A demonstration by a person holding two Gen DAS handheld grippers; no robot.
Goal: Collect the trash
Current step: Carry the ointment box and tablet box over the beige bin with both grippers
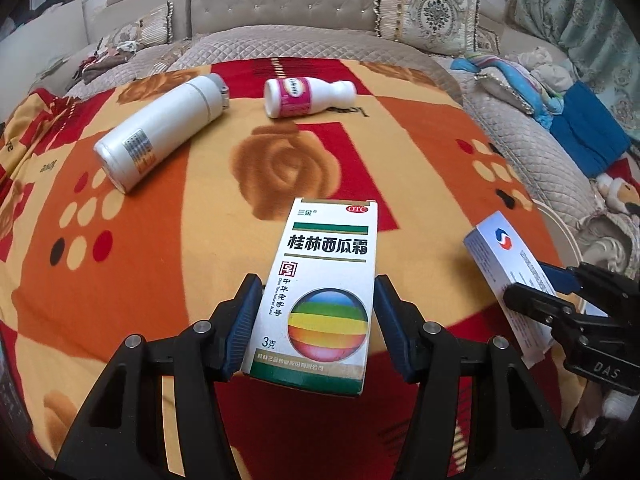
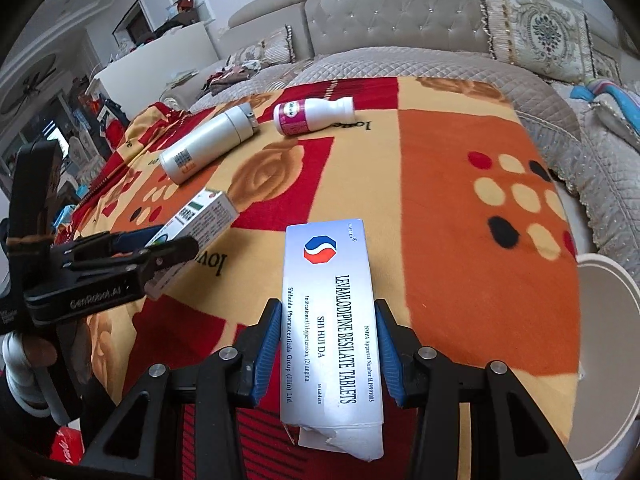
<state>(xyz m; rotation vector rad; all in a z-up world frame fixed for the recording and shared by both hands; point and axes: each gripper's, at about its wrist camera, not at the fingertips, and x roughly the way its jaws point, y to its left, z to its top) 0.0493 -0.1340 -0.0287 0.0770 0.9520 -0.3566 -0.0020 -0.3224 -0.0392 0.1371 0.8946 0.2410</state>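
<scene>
My left gripper (image 1: 318, 300) is shut on a white medicine box with a rainbow ball and green stripes (image 1: 320, 292), held above the orange-red blanket (image 1: 180, 240). That box also shows in the right wrist view (image 2: 200, 216). My right gripper (image 2: 326, 332) is shut on a white tablet box with a red-blue logo (image 2: 330, 328), seen at the right in the left wrist view (image 1: 508, 272). A white flask (image 1: 160, 128) and a small white bottle with a pink label (image 1: 304, 96) lie on their sides at the far end of the blanket.
A white round bin rim (image 2: 608, 320) stands at the right beside the blanket. A quilted beige sofa (image 1: 304, 44) with cushions lies behind. Blue cloth and a plush toy (image 1: 588, 136) sit at the right. Cluttered furniture is at the far left.
</scene>
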